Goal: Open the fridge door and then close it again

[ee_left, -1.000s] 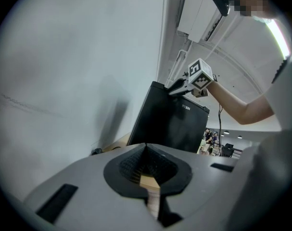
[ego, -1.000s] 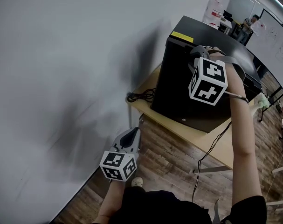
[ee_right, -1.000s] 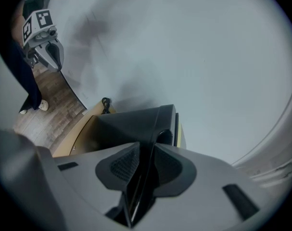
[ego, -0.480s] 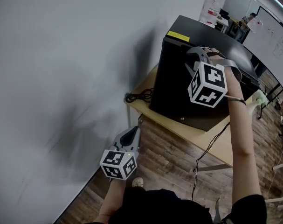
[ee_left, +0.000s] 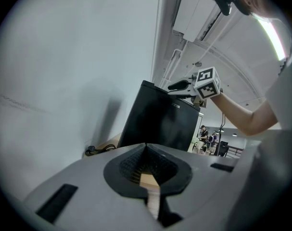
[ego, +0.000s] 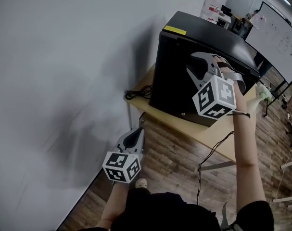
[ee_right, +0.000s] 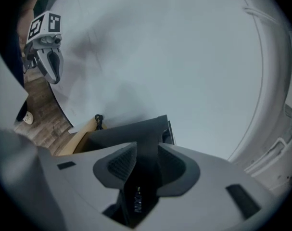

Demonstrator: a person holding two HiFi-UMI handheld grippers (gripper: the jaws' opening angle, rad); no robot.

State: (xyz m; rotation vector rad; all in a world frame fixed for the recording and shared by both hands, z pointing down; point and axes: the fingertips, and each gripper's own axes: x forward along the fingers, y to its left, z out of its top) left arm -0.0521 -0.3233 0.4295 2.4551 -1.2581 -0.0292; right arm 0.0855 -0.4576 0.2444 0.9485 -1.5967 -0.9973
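The black fridge (ego: 172, 78) stands on a wooden table (ego: 210, 136) against the white wall, and its door looks shut. My right gripper (ego: 194, 65) hovers by the upper front edge of the fridge. Its jaws have just been opening and stand apart, with only the fridge's dark top edge (ee_right: 136, 134) showing through the gap and nothing pressed by the pads. In the right gripper view that gripper (ee_right: 146, 152) looks down over the fridge. My left gripper (ego: 135, 134) hangs low beside the table's left end, shut and empty, and aims at the fridge (ee_left: 160, 121) in the left gripper view (ee_left: 146, 148).
A black cable (ego: 136, 94) lies coiled on the table's left end next to the wall. A thin cord (ego: 210, 155) hangs from my right arm over the wooden floor (ego: 170, 167). Desks, a whiteboard (ego: 278, 30) and people are far behind the fridge.
The right gripper has drawn back from the fridge's top edge toward me and its jaws have spread wider. The left gripper stays low by the table's end.
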